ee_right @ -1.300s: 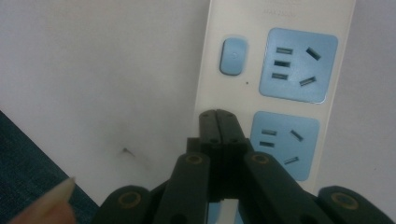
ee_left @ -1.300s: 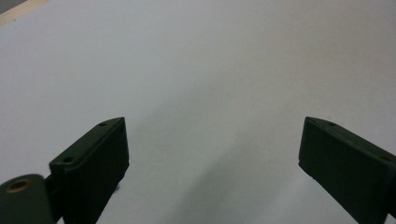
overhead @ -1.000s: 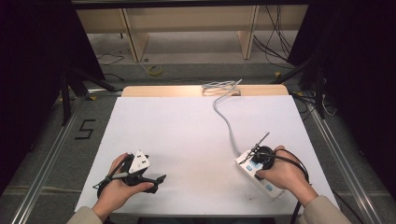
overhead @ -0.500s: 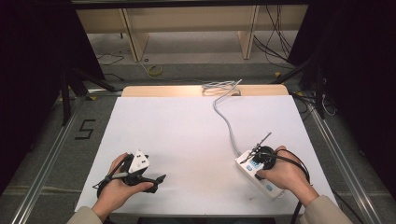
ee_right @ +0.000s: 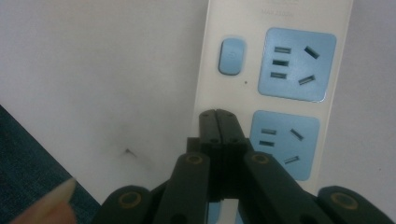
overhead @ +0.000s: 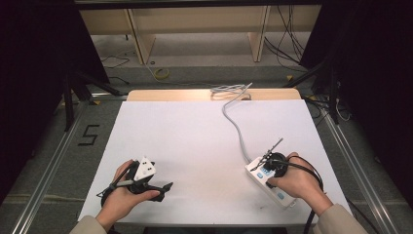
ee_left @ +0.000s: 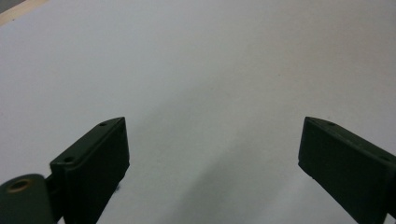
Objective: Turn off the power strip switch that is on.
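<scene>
A white power strip (overhead: 271, 183) lies on the table (overhead: 204, 141) near its front right corner, set at a slant, with blue socket faces. Its pale cord (overhead: 237, 127) runs from the strip's far end up across the white top to the back edge, where it bunches on the bare wood strip. The right gripper (overhead: 267, 158) sits over the strip, held by the right hand (overhead: 297, 181). In the right gripper view its jaws are pressed together with nothing between them, tips over the strip's edge just beside a socket (ee_right: 284, 143) and below the blue switch (ee_right: 232, 56). Near the front left corner, the left hand (overhead: 124, 197) holds the left gripper (ee_left: 212, 163) low over bare tabletop, jaws spread wide.
</scene>
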`<action>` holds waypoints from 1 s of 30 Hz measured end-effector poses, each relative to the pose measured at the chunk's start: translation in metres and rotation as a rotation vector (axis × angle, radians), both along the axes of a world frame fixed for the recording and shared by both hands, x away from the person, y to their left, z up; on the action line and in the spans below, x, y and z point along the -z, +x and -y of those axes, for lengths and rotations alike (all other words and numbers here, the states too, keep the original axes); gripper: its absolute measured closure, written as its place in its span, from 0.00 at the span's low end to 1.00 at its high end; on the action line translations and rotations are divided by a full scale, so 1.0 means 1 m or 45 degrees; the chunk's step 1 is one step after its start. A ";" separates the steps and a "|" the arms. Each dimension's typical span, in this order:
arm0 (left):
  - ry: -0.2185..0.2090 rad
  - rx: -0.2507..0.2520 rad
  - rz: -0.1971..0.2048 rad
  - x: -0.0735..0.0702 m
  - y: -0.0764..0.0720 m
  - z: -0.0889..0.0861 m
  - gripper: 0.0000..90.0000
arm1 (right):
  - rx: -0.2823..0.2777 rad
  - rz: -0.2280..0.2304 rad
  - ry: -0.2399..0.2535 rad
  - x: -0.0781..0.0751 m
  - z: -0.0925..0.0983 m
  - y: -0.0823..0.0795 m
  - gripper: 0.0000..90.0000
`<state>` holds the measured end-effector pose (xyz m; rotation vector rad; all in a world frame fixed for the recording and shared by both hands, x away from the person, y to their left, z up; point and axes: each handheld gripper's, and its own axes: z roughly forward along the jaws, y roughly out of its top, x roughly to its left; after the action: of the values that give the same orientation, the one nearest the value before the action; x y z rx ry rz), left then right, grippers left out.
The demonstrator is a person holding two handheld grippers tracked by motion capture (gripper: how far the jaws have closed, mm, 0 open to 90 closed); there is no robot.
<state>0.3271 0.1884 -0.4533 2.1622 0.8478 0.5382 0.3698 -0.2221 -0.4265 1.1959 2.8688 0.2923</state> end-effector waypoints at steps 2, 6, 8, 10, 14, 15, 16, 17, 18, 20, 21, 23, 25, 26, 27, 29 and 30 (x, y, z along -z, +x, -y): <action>0.005 0.004 -0.002 0.000 0.000 0.000 0.09 | -0.002 0.001 0.000 0.000 0.000 0.000 1.00; 0.006 0.004 -0.001 0.000 0.000 0.000 0.09 | -0.005 0.009 -0.006 0.000 -0.001 -0.001 1.00; 0.001 0.000 0.000 0.000 0.000 0.000 0.09 | -0.008 0.012 -0.011 0.000 -0.001 -0.001 1.00; 0.006 0.004 -0.001 0.000 0.000 0.000 0.09 | -0.008 0.010 -0.012 0.000 -0.001 -0.001 1.00; 0.006 0.004 -0.001 0.000 0.000 0.000 0.09 | -0.008 0.010 -0.012 0.000 -0.001 -0.001 1.00; 0.002 0.001 0.000 0.000 0.000 0.000 0.09 | -0.009 0.010 -0.012 0.000 -0.001 -0.001 1.00; 0.007 0.004 -0.001 0.000 0.000 0.000 0.09 | -0.010 0.010 -0.012 0.000 -0.001 -0.001 1.00; 0.007 0.004 -0.001 0.000 0.000 0.000 0.09 | -0.010 0.011 -0.012 0.000 -0.001 -0.001 1.00; 0.007 0.004 -0.001 0.000 0.000 0.000 0.09 | -0.009 0.010 -0.013 0.000 -0.001 -0.001 1.00; 0.007 0.004 -0.001 0.000 0.000 0.000 0.09 | -0.011 0.010 -0.012 0.000 -0.001 -0.001 1.00; 0.007 0.005 -0.001 0.000 0.000 0.000 0.09 | -0.011 0.013 -0.012 0.000 -0.001 -0.001 1.00; 0.007 0.005 -0.001 0.000 0.000 0.000 0.09 | -0.010 0.011 -0.010 0.000 -0.001 0.000 1.00; 0.007 0.005 -0.001 0.000 0.000 0.000 0.09 | -0.011 0.012 -0.011 0.000 -0.001 0.000 1.00; 0.007 0.005 -0.001 0.000 0.000 0.000 0.09 | -0.015 0.013 -0.011 0.000 -0.001 0.000 1.00; 0.007 0.005 -0.001 0.000 0.000 0.000 0.09 | -0.013 0.011 -0.011 0.000 -0.001 0.000 1.00; 0.007 0.004 -0.001 0.000 0.000 0.000 0.09 | -0.016 0.012 -0.011 0.000 -0.001 0.000 1.00; 0.007 0.005 -0.001 0.000 0.000 0.000 0.09 | -0.014 0.012 -0.010 0.000 -0.001 0.000 1.00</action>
<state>0.3270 0.1886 -0.4530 2.1685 0.8436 0.5385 0.3694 -0.2211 -0.4261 1.1751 2.8664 0.2858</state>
